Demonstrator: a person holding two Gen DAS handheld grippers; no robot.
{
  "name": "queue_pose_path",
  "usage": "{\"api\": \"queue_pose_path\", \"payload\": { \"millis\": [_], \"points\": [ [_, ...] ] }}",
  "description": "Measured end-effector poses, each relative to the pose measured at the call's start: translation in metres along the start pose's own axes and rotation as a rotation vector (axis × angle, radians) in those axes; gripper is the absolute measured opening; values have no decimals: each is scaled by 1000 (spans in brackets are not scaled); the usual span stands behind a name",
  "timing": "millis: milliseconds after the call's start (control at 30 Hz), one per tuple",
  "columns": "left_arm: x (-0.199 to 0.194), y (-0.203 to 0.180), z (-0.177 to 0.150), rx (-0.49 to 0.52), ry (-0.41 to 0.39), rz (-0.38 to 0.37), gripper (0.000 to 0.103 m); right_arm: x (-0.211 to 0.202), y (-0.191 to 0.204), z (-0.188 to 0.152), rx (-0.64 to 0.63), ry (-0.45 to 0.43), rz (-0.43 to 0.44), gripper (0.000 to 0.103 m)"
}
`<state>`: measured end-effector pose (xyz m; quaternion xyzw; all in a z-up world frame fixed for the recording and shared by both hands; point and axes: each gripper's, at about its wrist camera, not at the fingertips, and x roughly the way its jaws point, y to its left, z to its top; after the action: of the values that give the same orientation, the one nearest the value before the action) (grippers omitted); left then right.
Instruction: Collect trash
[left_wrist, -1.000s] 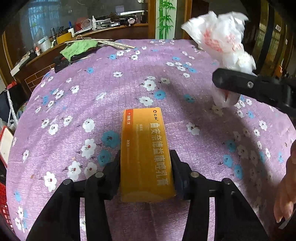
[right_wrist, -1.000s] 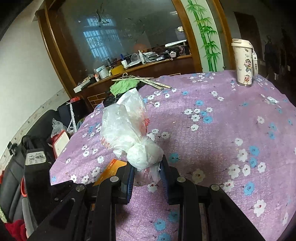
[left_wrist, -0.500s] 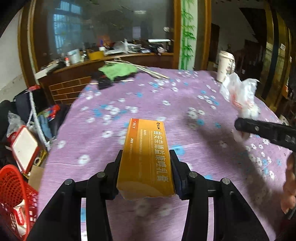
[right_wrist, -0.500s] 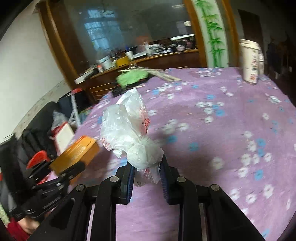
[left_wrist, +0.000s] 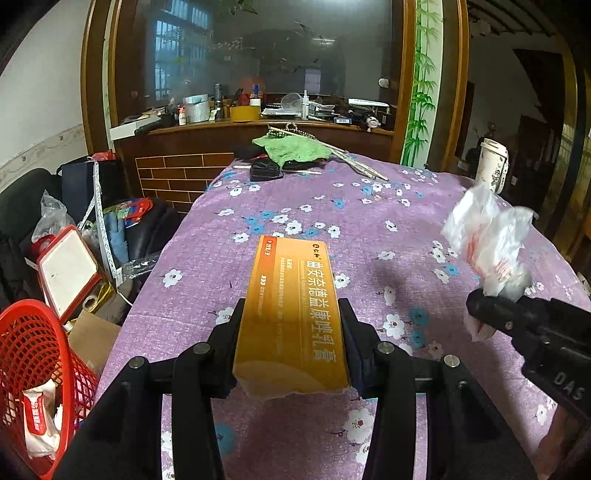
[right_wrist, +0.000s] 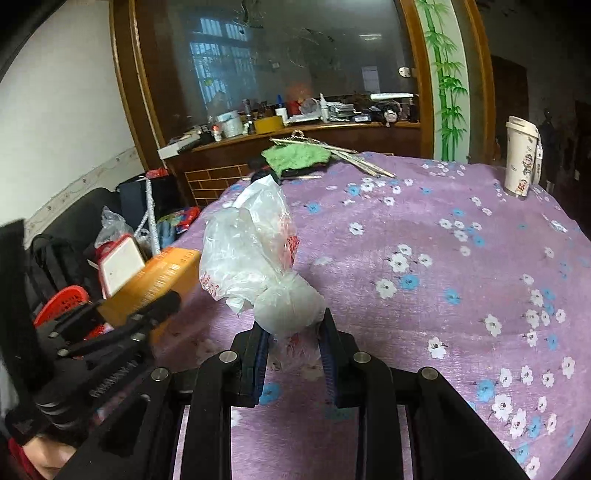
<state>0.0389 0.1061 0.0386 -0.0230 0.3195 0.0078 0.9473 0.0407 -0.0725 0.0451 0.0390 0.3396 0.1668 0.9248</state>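
Both hands are loaded and clear of the tabletop (left_wrist: 369, 229), with its purple flowered cloth. The left tool (left_wrist: 291, 332) is clamped on an orange carton (left_wrist: 295, 314), its two fingers pressed flat against the long sides so that the box sticks out forward and level above the near left part of the cloth. The right tool (right_wrist: 291, 343) is closed on a knotted plastic bag (right_wrist: 258, 258), gripping just below the knot while the loose crumpled part stands up above the fingers; from the left camera it hangs off to the right of the carton, well apart from it. Down at the near left, beside the tabletop on the floor, stands a red basket (left_wrist: 33, 343) that already holds some white wrappers, so I take that to be where the trash goes. The picking up looks finished and the carrying step is in hand. What comes next, I would judge, is bringing the carton out past the left edge of the tabletop and over the basket's mouth before the fingers part, then the bag after it. The bag is light and floppy and may cling to the pads, and the basket's opening is crowded by a white-faced red case (left_wrist: 66, 273) and other clutter just beyond it, so each drop needs to be squarely over the rim.
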Motion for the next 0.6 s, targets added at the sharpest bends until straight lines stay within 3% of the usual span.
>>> {"api": "queue_pose_path", "payload": {
  "millis": [267,600],
  "points": [
    [-2,-7,-2,29,-24,12,45,2,-2,-1,-18,-1,37,28],
    [-6,-7,-2,44,-44,24,45,5,-9,-5,-21,9,6,28]
  ]
}}
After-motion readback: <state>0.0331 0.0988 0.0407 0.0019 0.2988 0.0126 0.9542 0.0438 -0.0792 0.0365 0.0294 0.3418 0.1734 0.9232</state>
